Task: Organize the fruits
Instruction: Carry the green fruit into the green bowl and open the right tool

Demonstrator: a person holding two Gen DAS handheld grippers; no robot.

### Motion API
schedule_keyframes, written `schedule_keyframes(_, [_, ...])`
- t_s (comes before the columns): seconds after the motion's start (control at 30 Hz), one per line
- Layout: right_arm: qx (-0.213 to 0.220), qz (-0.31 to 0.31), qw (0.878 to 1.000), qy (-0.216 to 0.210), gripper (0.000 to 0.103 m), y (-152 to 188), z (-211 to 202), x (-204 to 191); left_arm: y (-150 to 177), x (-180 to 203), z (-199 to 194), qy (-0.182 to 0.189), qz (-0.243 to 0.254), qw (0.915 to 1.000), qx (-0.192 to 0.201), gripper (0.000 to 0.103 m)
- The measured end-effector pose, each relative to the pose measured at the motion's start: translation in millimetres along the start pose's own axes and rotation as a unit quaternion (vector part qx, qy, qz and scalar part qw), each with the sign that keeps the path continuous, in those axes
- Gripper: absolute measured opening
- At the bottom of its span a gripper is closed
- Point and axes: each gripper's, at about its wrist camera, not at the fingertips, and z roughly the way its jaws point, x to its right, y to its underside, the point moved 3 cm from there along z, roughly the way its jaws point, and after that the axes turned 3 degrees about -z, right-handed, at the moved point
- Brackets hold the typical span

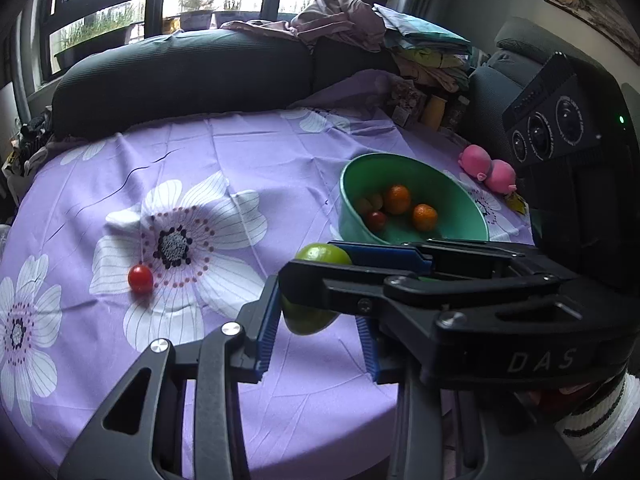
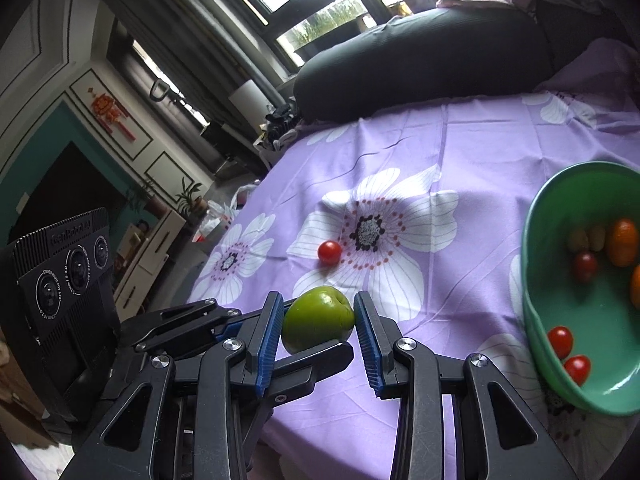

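fruit in hand: green apple (image 2: pixel 318 318), held off the purple tablecloth (image 1: pixel 240 152), just in front of the green bowl (image 1: pixel 348 184).
my right gripper (image 2: pixel 317 314): pinching the apple, a blue ribbed pad on either flank; both pads look to be in contact.
my left gripper (image 1: pixel 316 320): spread, bracketing the same apple from the other side. Left pad is about touching, right pad stands off with a gap. It isn't carrying the fruit, as far as I can judge.
weight: light to moderate, I'd guess; a one-gripper load.
stiffness: looks firm, the skin isn't denting under the pads.
surface: smooth and glossy, so probably slippery. The round shape could roll out of a shallow pinch.
fragility: could bruise if squeezed hard or dropped into the bowl.
where to grip: across the widest middle, pads on opposite flanks, away from the stem dimple on its upper right in the right wrist view.
other fruit: one cherry tomato (image 1: pixel 140 279) loose on the cloth by the big white flower. It's small, soft-skinned and rolls easily, so it needs a gentle pinch. Oranges (image 1: pixel 397 199) and more tomatoes are already in the bowl.
writing: "DAS" on the right gripper body, seen from the left wrist.
writing 2: the camera box on the left gripper reads roughly "GenRobot.AI"; the lens ring text is too small to read.
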Motion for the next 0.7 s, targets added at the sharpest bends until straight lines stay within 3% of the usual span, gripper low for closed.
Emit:
schedule_keyframes(0.4, [0.062,0.042,0.994,0.074,0.038,-15,-67,58,-45,63,50,0.098,0.042,0.9941,-0.02,0.034])
schedule_keyframes(0.6, [0.073,0.073,0.989,0.104,0.036,-16,-79,96,-53,82,86,0.122,0.047,0.9904,-0.045,0.033])
schedule_keyframes(0.7, [0.06,0.088,0.988,0.108,0.028,-11,-74,114,-50,88,101,0.126,0.052,0.9888,-0.061,0.032])
